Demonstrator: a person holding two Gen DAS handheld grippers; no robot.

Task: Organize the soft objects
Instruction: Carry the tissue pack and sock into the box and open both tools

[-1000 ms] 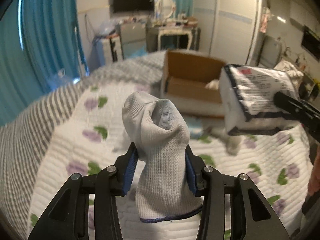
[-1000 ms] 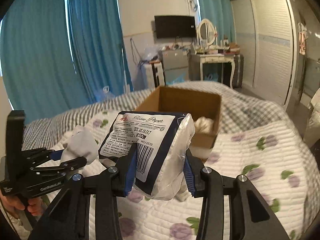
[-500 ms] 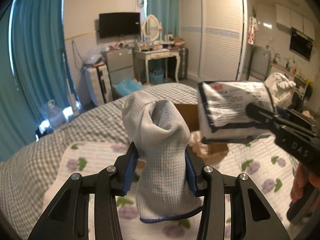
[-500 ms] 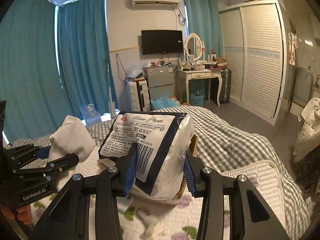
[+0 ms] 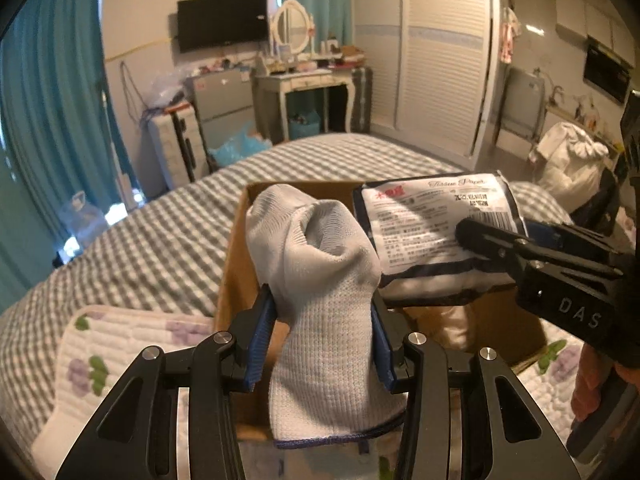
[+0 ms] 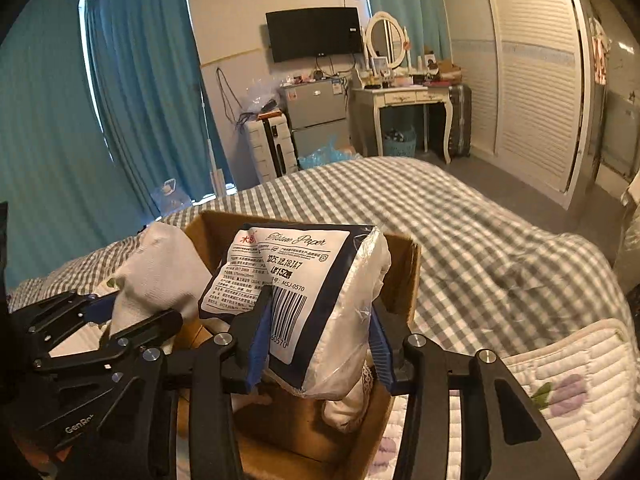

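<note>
My left tool [image 5: 323,334] is clamped on a white knit glove [image 5: 320,300], its blue pads pressing the fabric from both sides; the glove stands upright between them, cuff hanging down toward me. My right tool [image 6: 318,344] is clamped on a pack of tissue paper [image 6: 304,292], a plastic-wrapped bundle with a white label and dark blue border, tilted with its barcode facing me.

Both things hang over an open cardboard box [image 5: 240,248] that sits on the bed [image 5: 160,240]. In the left wrist view the box lies at twelve o'clock just beyond the glove, and the tissue pack comes in from three o'clock, close beside the glove. In the right wrist view the glove shows at nine o'clock, over the box's left wall [image 6: 208,224]. Some pale soft thing already lies inside the box; I cannot tell what it is.

The bed carries a grey checked cover and, nearer me, a white quilted pad with purple flowers [image 6: 560,380].
</note>
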